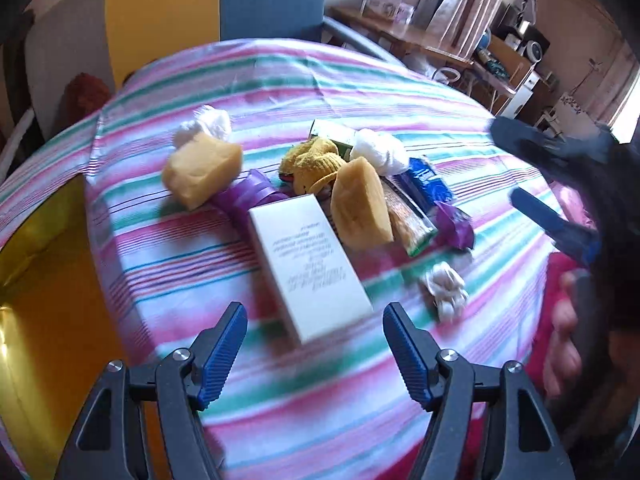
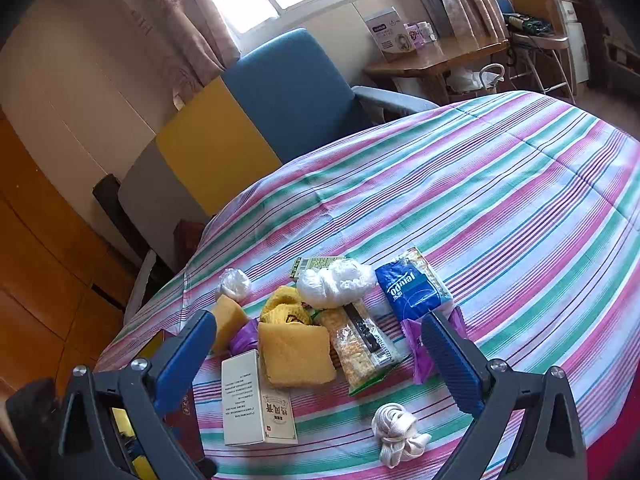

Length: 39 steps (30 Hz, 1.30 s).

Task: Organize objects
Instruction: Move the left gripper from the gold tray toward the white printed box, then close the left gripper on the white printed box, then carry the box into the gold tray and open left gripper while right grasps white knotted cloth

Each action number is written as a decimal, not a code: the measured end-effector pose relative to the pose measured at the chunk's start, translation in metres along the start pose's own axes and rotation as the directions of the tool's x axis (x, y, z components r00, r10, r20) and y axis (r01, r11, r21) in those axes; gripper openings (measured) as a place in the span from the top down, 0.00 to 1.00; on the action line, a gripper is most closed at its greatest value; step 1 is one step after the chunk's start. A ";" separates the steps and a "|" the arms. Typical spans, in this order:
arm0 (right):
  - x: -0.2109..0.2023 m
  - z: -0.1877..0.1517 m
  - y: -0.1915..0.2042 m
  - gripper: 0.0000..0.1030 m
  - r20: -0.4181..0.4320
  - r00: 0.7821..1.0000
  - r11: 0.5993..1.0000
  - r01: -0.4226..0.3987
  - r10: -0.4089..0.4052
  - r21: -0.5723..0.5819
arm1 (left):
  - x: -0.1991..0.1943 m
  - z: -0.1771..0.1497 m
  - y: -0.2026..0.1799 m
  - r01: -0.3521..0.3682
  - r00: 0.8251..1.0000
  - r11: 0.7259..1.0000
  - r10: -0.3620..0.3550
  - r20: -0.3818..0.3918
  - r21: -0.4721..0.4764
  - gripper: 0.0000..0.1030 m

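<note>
While both your left gripper and right gripper hang wide and empty, the white box, sponges, tissue pack and cord bundle lie unsorted on the striped desk, so nearly everything remains.

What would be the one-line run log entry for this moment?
left gripper: open, empty, above white box | right gripper: open, empty | pile on striped cloth: untouched
</note>
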State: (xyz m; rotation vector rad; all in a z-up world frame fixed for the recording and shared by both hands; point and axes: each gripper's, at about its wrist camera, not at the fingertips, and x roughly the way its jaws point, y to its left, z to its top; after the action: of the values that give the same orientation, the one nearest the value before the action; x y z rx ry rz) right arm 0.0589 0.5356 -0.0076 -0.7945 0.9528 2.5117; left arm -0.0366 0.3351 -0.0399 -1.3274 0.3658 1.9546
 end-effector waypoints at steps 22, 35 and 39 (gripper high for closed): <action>0.024 -0.007 0.002 0.25 -0.110 0.991 0.996 0.067 -0.072 -0.053 | -0.040 -0.042 0.023 0.071 0.992 0.996 -0.066 0.110 -0.048 0.50; 0.062 -0.045 0.017 0.52 -0.390 0.846 0.906 0.221 -0.362 -0.361 | -0.113 -0.085 0.076 0.093 0.976 0.988 -0.066 0.207 -0.120 0.50; 0.077 -0.053 0.008 0.52 -0.418 0.775 0.855 0.293 -0.474 -0.427 | -0.129 -0.093 0.119 0.034 0.972 0.979 0.013 0.234 -0.199 0.50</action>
State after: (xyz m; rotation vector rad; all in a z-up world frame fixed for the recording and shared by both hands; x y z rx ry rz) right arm 0.0150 0.5025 -0.0831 -1.6478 0.4069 2.1405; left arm -0.0315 0.1446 0.0162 -1.1983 0.0462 2.1563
